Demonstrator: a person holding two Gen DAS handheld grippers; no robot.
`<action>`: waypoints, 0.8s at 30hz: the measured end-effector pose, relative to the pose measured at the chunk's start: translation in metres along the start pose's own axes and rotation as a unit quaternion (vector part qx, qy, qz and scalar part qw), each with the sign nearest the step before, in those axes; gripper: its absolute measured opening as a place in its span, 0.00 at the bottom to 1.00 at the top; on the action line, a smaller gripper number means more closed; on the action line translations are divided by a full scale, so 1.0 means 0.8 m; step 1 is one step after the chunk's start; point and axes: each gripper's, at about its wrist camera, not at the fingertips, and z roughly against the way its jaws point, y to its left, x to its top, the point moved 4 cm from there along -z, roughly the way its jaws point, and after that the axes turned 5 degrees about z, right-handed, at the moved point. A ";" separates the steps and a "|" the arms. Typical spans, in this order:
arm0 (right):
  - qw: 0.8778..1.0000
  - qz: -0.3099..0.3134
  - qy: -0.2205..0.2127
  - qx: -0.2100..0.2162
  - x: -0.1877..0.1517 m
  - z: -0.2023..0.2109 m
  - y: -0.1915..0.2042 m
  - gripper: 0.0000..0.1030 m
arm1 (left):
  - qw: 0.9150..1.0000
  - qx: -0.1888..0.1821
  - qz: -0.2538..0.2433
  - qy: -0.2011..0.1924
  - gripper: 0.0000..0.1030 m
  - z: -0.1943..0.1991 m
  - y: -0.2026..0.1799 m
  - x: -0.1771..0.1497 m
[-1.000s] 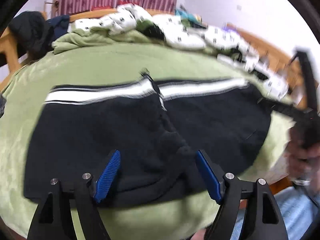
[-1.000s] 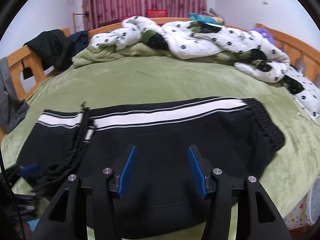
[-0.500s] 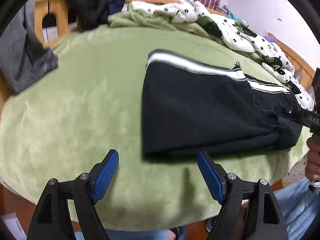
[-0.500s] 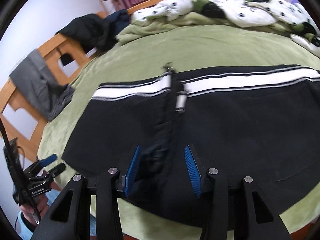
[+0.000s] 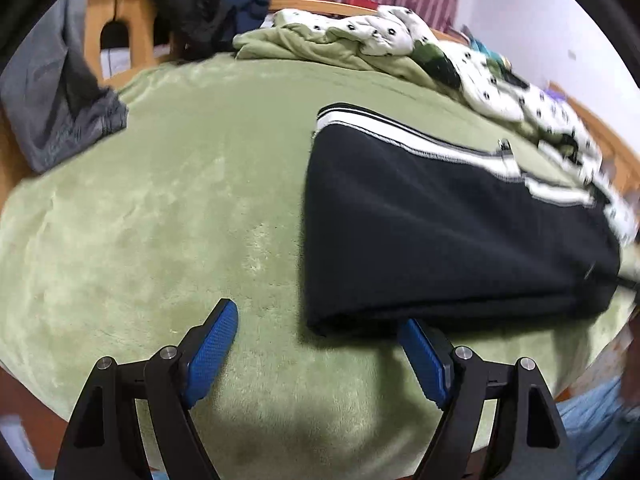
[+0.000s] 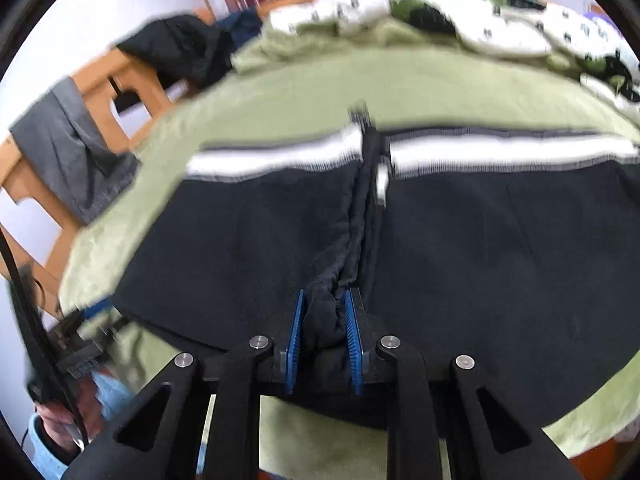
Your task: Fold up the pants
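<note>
Black pants (image 5: 440, 232) with a white side stripe (image 6: 500, 152) lie folded on the green bed cover (image 5: 160, 220). My left gripper (image 5: 316, 316) stands open just in front of the pants' near left corner; its right pad (image 5: 424, 360) sits at the folded edge and nothing is between the pads. In the right wrist view, my right gripper (image 6: 324, 294) is closing on a bunched ridge of black fabric (image 6: 326, 320) at the middle of the pants' near edge. Both blue pads press against that bunch.
A grey garment (image 5: 60, 112) hangs over the wooden bed frame (image 5: 120, 20) at the left, with a black jacket (image 5: 188, 12) behind it. A spotted quilt (image 5: 500, 80) is heaped along the far side. A person's blue-clad leg (image 5: 592, 420) is at the bed's near edge.
The left gripper swung left, from over the pants' middle to their left corner, and stayed open. The right gripper came down over the middle ridge and its jaws narrowed onto the fabric.
</note>
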 end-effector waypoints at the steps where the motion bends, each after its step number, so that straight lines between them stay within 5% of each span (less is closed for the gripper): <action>1: 1.000 0.017 0.001 -0.011 -0.004 -0.003 0.004 0.22 | 1.000 -0.004 0.009 0.004 0.77 0.000 0.005 0.001; 6: 0.999 0.048 -0.020 -0.002 -0.001 0.016 0.008 0.27 | 0.999 -0.039 0.027 0.026 0.77 0.014 0.023 0.003; 12: 0.999 0.011 -0.039 -0.005 0.040 0.013 -0.021 0.35 | 0.993 -0.116 0.027 -0.021 0.77 0.053 0.011 0.020; 17: 1.000 0.007 -0.006 -0.011 0.099 -0.036 -0.038 0.49 | 0.994 -0.104 0.028 -0.012 0.77 0.038 -0.007 0.026; 21: 0.997 -0.052 0.056 0.012 0.106 -0.098 -0.057 0.55 | 0.996 -0.089 0.028 -0.010 0.77 0.030 -0.021 0.029; 22: 0.997 -0.056 0.051 0.007 0.106 -0.101 -0.057 0.55 | 0.996 -0.085 0.028 -0.012 0.77 0.029 -0.020 0.031; 24: 0.999 -0.027 0.025 0.017 0.117 -0.085 -0.046 0.15 | 0.997 -0.074 0.031 -0.017 0.77 0.026 -0.023 0.034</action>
